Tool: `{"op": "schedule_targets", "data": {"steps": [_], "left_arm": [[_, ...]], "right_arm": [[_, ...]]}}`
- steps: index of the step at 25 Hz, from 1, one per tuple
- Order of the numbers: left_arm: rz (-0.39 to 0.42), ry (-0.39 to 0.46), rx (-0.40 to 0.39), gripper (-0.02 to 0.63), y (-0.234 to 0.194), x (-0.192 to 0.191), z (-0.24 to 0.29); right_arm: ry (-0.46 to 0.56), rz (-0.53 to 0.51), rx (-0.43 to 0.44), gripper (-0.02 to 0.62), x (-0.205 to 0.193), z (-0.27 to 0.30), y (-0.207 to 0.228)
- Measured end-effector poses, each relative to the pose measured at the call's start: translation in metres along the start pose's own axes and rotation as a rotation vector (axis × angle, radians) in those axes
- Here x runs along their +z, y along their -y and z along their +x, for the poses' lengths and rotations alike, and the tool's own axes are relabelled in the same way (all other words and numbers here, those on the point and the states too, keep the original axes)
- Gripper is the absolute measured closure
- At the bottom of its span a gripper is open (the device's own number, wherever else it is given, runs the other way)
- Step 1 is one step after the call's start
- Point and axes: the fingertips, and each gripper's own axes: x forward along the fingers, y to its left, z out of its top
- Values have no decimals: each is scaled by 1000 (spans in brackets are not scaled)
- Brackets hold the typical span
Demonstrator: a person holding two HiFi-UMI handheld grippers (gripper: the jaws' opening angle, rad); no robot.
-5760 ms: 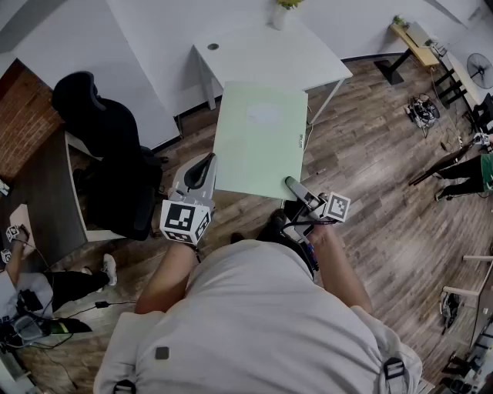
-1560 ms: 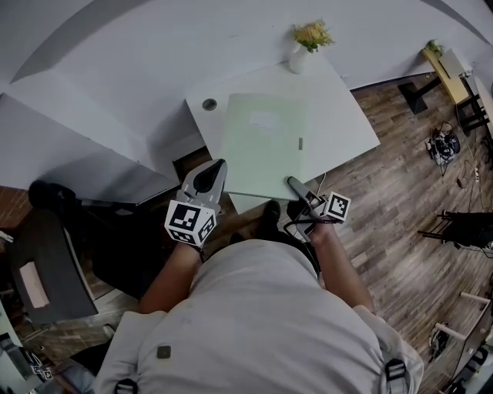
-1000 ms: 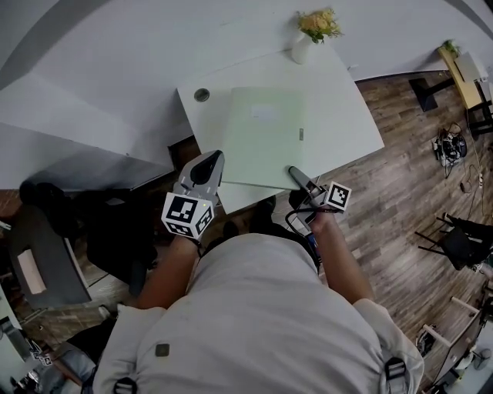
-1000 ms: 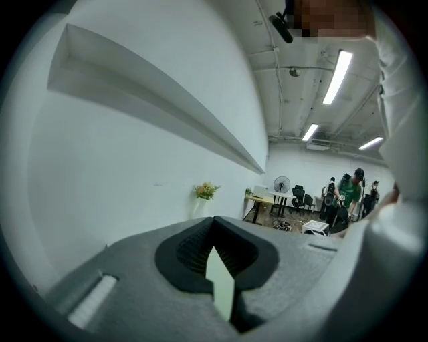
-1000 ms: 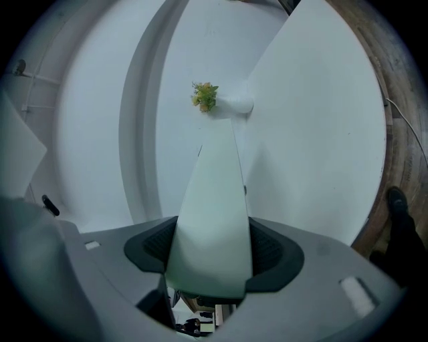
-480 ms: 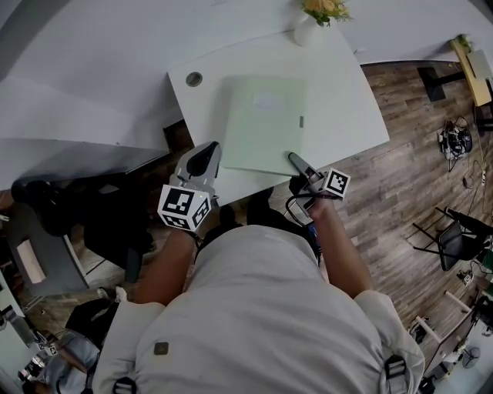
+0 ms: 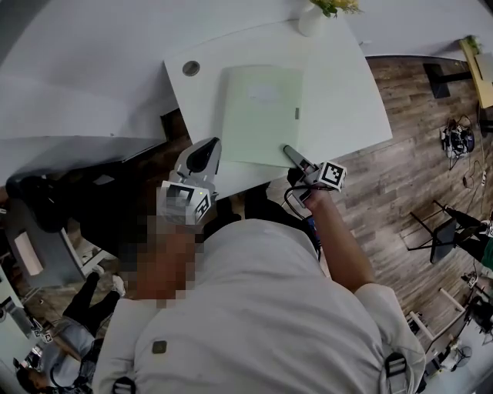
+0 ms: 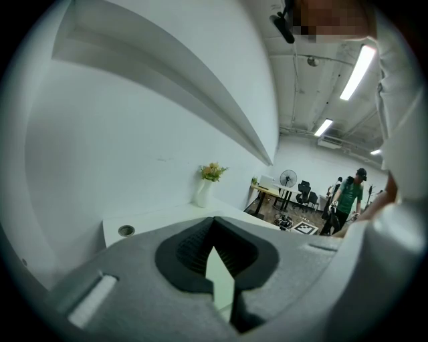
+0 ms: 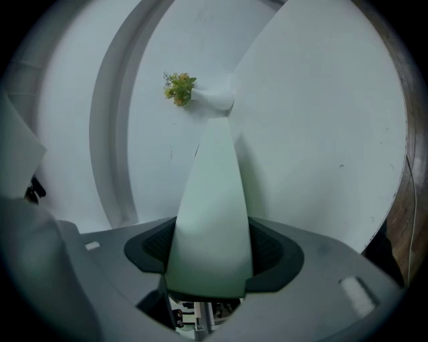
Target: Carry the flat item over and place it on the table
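In the upper middle of the head view, one pale green board (image 7: 260, 114) lay flat over the one white table (image 7: 347, 100), its long axis running up the frame toward the single vase (image 7: 312, 19); whether it touched the tabletop could not be told. Two grippers held its near edge: the left gripper (image 7: 203, 155) pinched the lower left corner, and the right gripper (image 7: 290, 151) stood wide-jawed, the lower right corner filling its gap.
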Motion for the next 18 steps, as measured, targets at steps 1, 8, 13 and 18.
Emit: {"op": "schedule_targets", "data": {"steps": [1,8,13,18], "left_arm": [[-2,-2,1,604,0,-1,1],[-5,-11,-4,604,6,-4,5],[-10,-20,-3,604,6,-7,2],[-12,-24,1,604,6,-11,-2]], "right_arm": [[-10,-21,-9,293,-2,2,3],[-42,-74,-97,293,-4,5,20],[-63,-157,-193,277,-1,9,30],[-120,-252,-297,247,-5,11,42]]}}
